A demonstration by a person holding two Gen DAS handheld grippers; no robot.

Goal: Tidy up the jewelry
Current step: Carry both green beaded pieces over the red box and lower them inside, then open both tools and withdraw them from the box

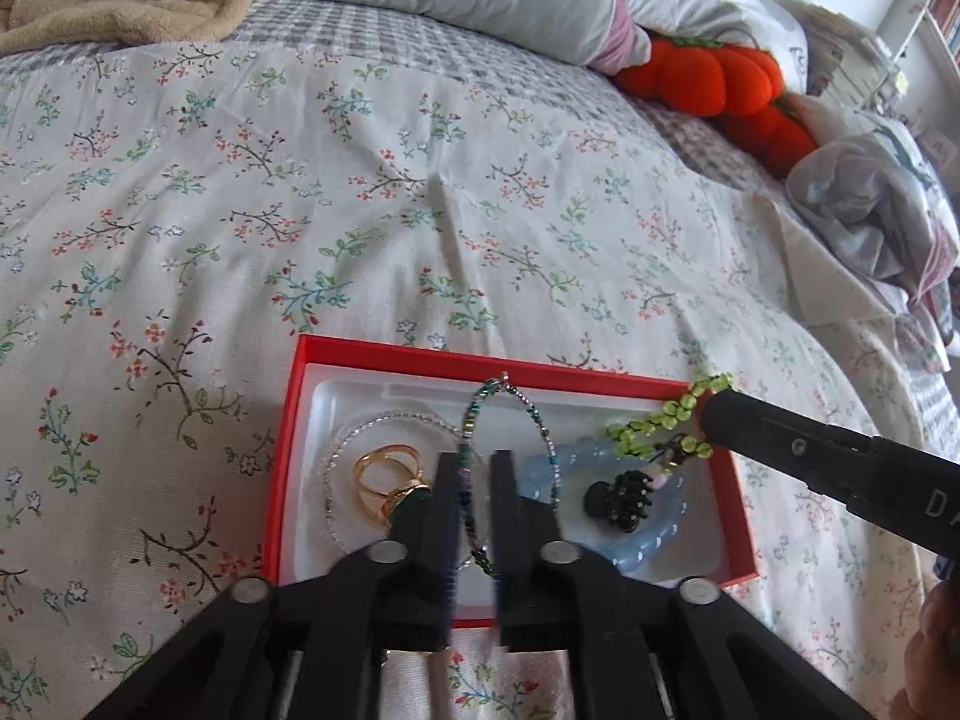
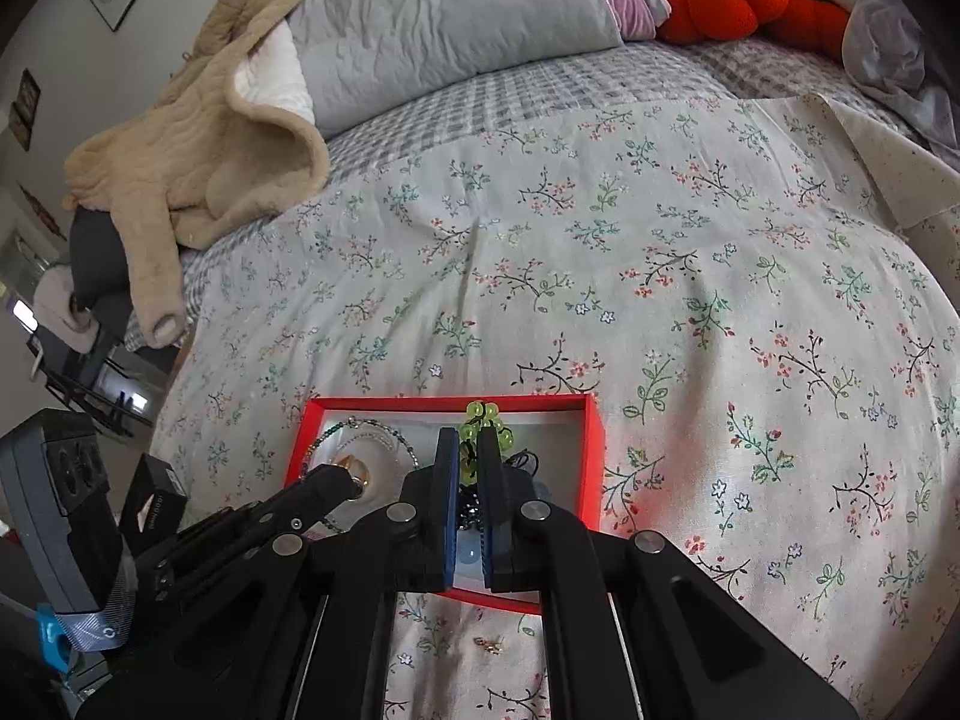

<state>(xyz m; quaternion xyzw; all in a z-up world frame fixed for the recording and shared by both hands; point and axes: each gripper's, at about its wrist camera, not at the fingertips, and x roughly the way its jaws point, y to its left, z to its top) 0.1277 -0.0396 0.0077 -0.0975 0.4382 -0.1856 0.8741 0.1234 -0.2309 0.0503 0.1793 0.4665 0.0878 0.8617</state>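
1. The left gripper (image 1: 474, 468) pinches a dark seed-bead bracelet (image 1: 510, 420), its loop standing over the red box's (image 1: 288, 420) middle; lower before releasing.
2. The right gripper (image 2: 470, 450) pinches a green bead bracelet (image 2: 483, 420) at the box's far right corner (above the blue bracelet (image 1: 648, 540) and black claw clip (image 1: 621, 498)); keep strands apart, I judge.
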